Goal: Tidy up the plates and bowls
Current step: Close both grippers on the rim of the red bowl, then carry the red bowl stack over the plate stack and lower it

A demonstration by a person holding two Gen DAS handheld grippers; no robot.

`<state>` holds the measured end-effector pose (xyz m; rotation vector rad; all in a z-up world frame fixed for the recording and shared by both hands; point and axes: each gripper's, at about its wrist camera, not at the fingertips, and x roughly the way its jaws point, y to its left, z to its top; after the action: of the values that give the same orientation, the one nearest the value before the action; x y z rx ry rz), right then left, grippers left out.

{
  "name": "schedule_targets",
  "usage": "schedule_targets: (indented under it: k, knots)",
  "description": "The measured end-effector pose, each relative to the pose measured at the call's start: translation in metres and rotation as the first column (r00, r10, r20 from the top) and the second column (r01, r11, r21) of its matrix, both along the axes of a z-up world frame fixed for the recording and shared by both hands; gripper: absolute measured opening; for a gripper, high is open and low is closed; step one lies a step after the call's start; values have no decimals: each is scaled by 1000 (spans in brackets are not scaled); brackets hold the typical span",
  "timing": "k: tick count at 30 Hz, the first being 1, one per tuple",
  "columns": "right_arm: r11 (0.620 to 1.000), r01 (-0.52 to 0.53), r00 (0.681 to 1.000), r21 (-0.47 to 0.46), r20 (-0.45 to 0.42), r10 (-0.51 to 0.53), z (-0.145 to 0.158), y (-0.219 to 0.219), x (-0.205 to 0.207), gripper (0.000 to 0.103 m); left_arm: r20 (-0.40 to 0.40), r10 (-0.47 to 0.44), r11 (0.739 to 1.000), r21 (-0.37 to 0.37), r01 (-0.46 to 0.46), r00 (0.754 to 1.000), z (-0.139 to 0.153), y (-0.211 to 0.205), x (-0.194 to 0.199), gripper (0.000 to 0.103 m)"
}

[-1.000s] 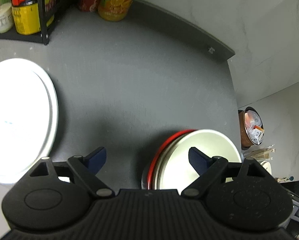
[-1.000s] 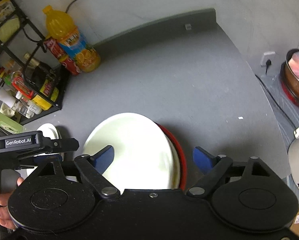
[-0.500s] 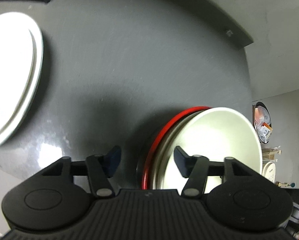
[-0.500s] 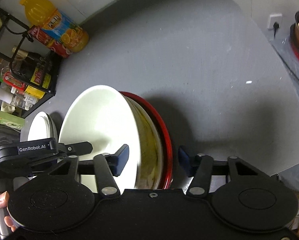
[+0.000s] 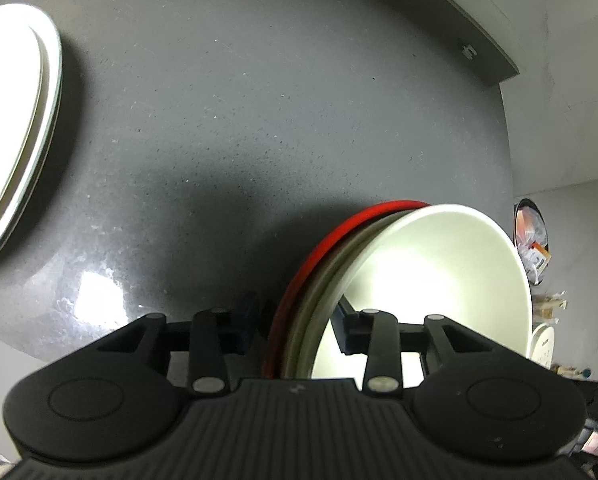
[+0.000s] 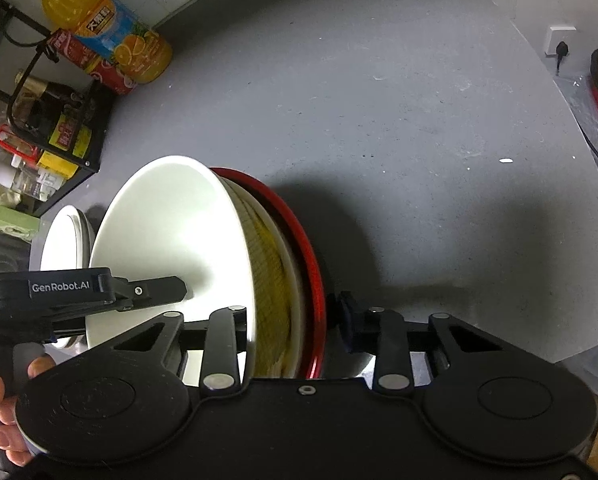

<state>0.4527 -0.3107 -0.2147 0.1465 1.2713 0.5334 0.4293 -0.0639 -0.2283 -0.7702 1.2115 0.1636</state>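
A stack of nested bowls, white (image 5: 439, 280) inside, beige in the middle, red (image 5: 323, 244) outside, sits on the dark grey counter. It also shows in the right wrist view (image 6: 171, 232), with the red rim (image 6: 299, 232) on the right. My left gripper (image 5: 295, 326) is shut on the stack's rim, one finger inside the white bowl and one outside the red. My right gripper (image 6: 295, 324) is shut on the opposite rim the same way. A stack of white plates (image 5: 15, 120) lies at the left; it also shows in the right wrist view (image 6: 63, 240).
A black wire rack (image 6: 39, 120) with bottles and jars stands at the back left. An orange juice bottle (image 6: 107, 32) and a red can (image 6: 91, 60) stand beside it. The counter edge runs along the right, with a bin (image 5: 533, 240) below.
Both grippers moved down onto the bowl stack and closed on its rim from opposite sides. They were open and above it a second ago.
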Motion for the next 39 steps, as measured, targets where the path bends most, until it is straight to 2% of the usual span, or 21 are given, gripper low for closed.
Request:
schedule_targets:
  k: [13, 16, 24, 31, 39]
  knots:
    - [998, 56, 997, 17, 50, -57, 23, 31, -12, 29, 64, -52, 999, -2, 52, 997, 16, 31, 4, 36]
    - [997, 73, 996, 35, 38, -75, 30, 45, -14, 29, 83, -62, 998, 4, 62, 995, 25, 45, 1, 36]
    - [996, 63, 995, 57, 71, -67, 51, 90, -25, 29, 127, -68, 998, 7, 68, 990, 49, 92, -16, 37]
    - [997, 33, 995, 70, 91, -39, 68, 128, -29, 29, 152, -46, 999, 15, 44, 987, 64, 131, -32, 37]
    - [998, 2, 996, 60, 88, -8, 75, 165, -34, 29, 168, 12, 1000, -5, -12, 986, 65, 173, -56, 37]
